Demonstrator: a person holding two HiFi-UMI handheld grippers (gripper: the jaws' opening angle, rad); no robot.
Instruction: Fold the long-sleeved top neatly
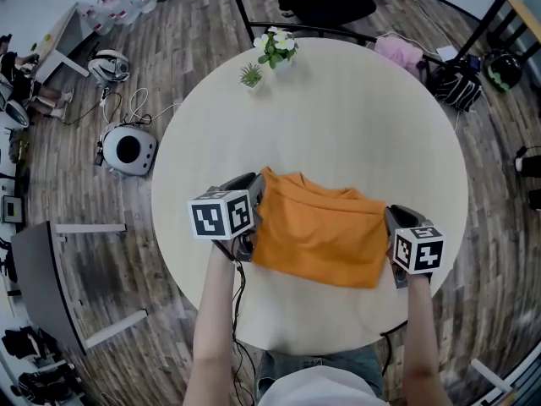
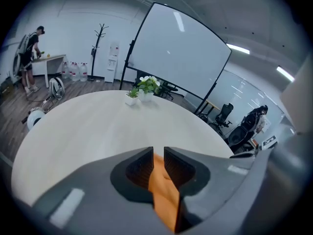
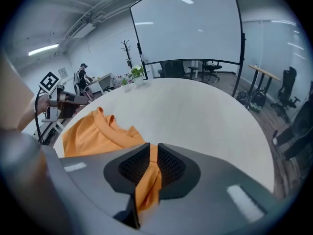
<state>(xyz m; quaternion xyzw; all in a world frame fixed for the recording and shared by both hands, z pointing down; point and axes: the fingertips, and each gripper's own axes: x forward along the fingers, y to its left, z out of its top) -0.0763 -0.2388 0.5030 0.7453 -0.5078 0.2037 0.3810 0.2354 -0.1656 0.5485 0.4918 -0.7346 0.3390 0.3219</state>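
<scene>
My top (image 1: pixel 321 231): plain orange throughout.
My left tongs (image 2: pixel 158 153) and right tongs (image 3: pixel 153 148): grey bodies; pads (image 2: pixel 141 169) black with a fine grid pattern, and I see orange between them.
Marker cubes (image 1: pixel 221 214): white faces, each with a black square pattern.
Table (image 1: pixel 355 125): pale cream, plain.
Floor (image 1: pixel 194 32): grey-brown wood-grain planks.
Flowers (image 1: pixel 277 45): white blooms, green leaves.
Cloth (image 1: pixel 399 53) at the table's far edge: pink.
</scene>
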